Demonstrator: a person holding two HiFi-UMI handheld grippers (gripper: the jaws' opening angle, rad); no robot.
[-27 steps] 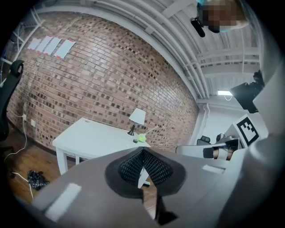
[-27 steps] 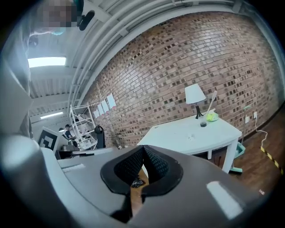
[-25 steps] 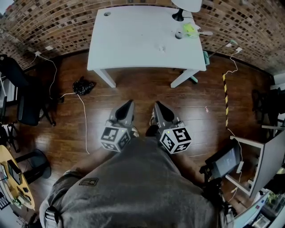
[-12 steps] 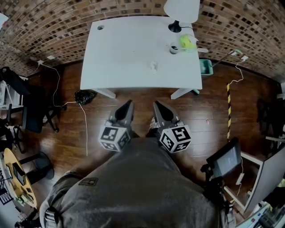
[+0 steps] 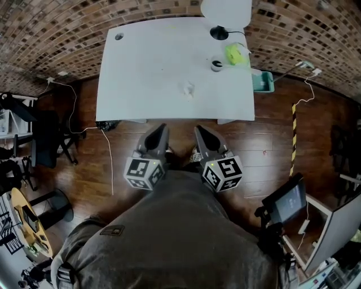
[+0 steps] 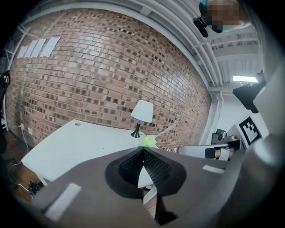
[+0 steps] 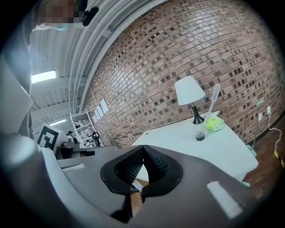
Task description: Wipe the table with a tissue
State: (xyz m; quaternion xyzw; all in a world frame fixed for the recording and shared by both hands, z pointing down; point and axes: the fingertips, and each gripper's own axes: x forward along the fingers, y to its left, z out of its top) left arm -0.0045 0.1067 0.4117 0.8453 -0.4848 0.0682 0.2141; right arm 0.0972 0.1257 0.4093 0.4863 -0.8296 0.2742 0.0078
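A small crumpled white tissue (image 5: pixel 186 88) lies on the white table (image 5: pixel 146 68), a little right of its middle. Both grippers are held side by side in front of the person's body, over the wooden floor just short of the table's near edge, pointing at it. The left gripper (image 5: pixel 162 130) (image 6: pixel 143 150) is shut with nothing in it. My right gripper (image 5: pixel 199 131) (image 7: pixel 143 147) is shut and empty too. Neither one touches the table or the tissue.
A white lamp (image 5: pixel 225 12), a small dark cup (image 5: pixel 216 64) and a yellow-green object (image 5: pixel 236 53) stand at the table's far right. A teal bin (image 5: pixel 263 80) sits on the floor to its right. Cables (image 5: pixel 107 158), a black chair (image 5: pixel 42 138) and a monitor stand (image 5: pixel 285 200) flank the floor.
The table has come nearer and lower in the head view as the person walks toward it. Both grippers stay shut and keep their place in front of the body.
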